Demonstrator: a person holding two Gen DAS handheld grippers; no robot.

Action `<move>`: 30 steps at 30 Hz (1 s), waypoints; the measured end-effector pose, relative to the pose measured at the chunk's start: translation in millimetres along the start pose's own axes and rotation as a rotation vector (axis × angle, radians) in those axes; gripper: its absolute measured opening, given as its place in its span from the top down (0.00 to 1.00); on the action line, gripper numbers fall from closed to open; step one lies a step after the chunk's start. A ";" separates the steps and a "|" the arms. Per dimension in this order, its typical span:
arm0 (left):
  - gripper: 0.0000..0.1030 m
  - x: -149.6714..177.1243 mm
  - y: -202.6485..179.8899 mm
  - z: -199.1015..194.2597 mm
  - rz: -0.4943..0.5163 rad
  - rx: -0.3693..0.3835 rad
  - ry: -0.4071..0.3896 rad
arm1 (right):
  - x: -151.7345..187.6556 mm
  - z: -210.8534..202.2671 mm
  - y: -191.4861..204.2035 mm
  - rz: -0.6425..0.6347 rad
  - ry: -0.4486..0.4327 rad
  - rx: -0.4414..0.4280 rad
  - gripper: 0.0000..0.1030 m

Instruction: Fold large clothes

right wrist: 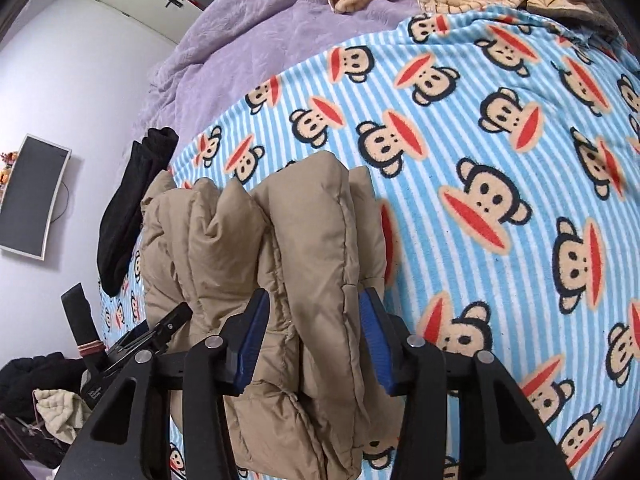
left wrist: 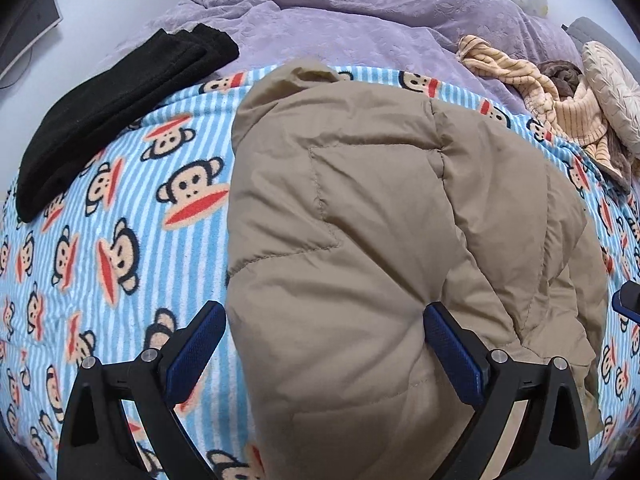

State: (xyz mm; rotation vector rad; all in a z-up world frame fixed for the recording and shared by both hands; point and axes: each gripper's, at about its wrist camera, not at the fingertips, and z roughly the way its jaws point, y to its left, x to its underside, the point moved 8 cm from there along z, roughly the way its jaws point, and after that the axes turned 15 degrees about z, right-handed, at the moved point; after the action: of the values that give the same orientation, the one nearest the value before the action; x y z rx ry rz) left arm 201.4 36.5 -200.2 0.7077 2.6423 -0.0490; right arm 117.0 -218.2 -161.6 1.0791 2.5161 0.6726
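A tan puffer jacket (left wrist: 360,208) lies folded into a thick bundle on the blue striped monkey-print blanket (left wrist: 120,208). My left gripper (left wrist: 324,344) is open, its blue-padded fingers (left wrist: 196,344) straddling the near end of the bundle. In the right wrist view my right gripper (right wrist: 312,340) has its pads on either side of the jacket's stacked edge (right wrist: 304,240), pressing the thick layers. The left gripper (right wrist: 152,332) shows at the left of that view.
A folded black garment (left wrist: 120,112) lies at the far left of the blanket. A purple quilt (left wrist: 360,20) covers the back of the bed. A heap of striped yellow clothes (left wrist: 560,96) and a cushion (left wrist: 616,92) sit at the right. A monitor (right wrist: 32,196) hangs on the wall.
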 end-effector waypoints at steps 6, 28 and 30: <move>0.02 20.0 12.8 -31.3 -0.042 0.003 -0.040 | 24.4 -3.1 20.3 -0.091 0.012 0.005 0.57; 0.00 69.3 7.2 -28.7 -0.085 0.041 0.056 | 85.9 44.8 -2.7 -0.165 0.096 0.224 0.56; 0.00 71.4 8.3 -33.2 -0.086 0.045 0.058 | 90.5 38.8 -3.9 -0.154 0.093 0.230 0.56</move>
State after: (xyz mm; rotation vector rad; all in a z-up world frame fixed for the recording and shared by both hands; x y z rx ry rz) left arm 136.6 81.9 -197.0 0.6190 2.7336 -0.1142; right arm 72.6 -142.1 -205.7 0.9315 2.7756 0.4081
